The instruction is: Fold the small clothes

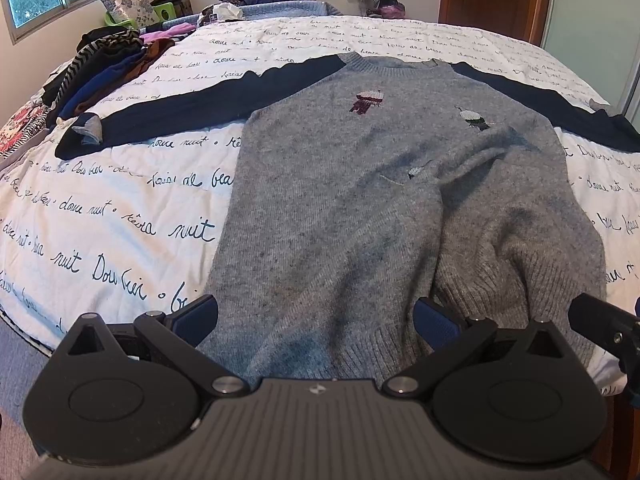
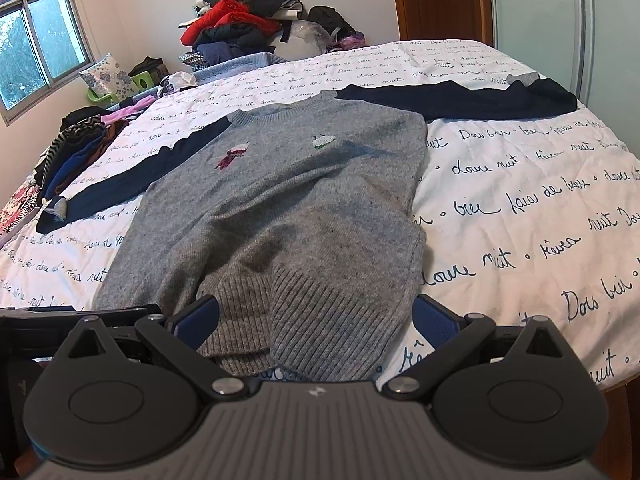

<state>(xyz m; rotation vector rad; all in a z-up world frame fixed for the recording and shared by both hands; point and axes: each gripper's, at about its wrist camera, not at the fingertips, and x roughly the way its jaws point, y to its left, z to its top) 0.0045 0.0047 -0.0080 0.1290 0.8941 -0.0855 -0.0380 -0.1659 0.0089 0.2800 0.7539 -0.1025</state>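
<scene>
Both grippers hang over the near edge of the bed. Left gripper (image 1: 316, 316) has its jaws spread wide over the ribbed hem, holding nothing. Right gripper (image 2: 316, 316) is spread wide too, above the bunched hem. Beyond them the grey sweater (image 1: 360, 184) lies face up on the white quilt (image 1: 120, 200), with its navy sleeves (image 1: 180, 108) stretched to both sides. Farther away, a pile of clothes (image 2: 248, 28) sits against the wall.
</scene>
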